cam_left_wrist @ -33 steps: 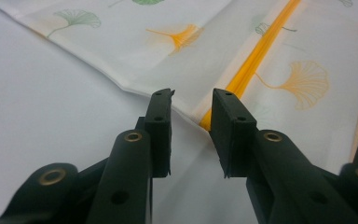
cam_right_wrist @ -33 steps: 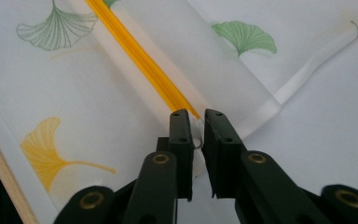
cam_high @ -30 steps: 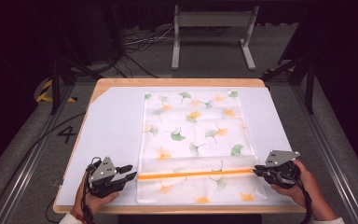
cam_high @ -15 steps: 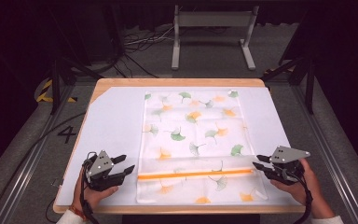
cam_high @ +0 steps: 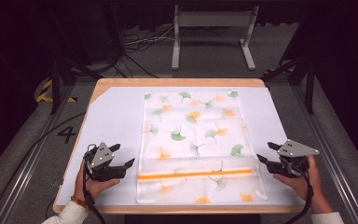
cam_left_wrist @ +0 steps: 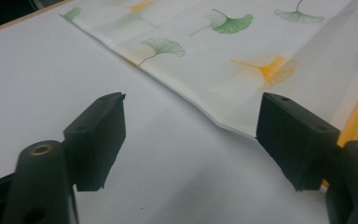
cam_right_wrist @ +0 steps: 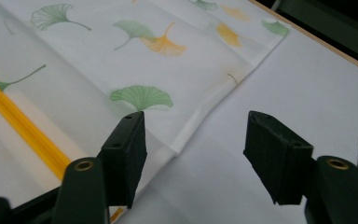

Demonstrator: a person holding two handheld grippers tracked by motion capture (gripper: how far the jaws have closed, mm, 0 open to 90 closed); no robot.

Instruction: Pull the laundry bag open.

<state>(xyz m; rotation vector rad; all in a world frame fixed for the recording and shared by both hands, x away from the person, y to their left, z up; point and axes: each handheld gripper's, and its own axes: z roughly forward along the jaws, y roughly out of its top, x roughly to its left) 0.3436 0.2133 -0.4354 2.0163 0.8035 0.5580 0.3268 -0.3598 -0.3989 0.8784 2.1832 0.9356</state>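
Observation:
A white cloth (cam_high: pixel 196 140) printed with green and orange ginkgo leaves lies flat on the white-covered table (cam_high: pixel 116 116). Its near part is folded over, with an orange stripe (cam_high: pixel 196 175) running across. My left gripper (cam_high: pixel 123 156) stands open just left of the cloth's left edge, nothing between its jaws. In the left gripper view the cloth's edge (cam_left_wrist: pixel 191 100) runs between the jaws. My right gripper (cam_high: pixel 266 152) is open at the cloth's right edge, and the right gripper view has that edge (cam_right_wrist: pixel 200 126) lying between its jaws. Neither holds the cloth.
The table's wooden rim (cam_high: pixel 177 82) shows at the far side. A metal stand (cam_high: pixel 212 32) and cables (cam_high: pixel 135 42) sit on the floor beyond. Rails (cam_high: pixel 23 163) run along both sides of the table.
Both grippers have let go of the folded cloth edge, opened, and drawn outward from it, the left to the left and the right to the right. The fold stays laid down.

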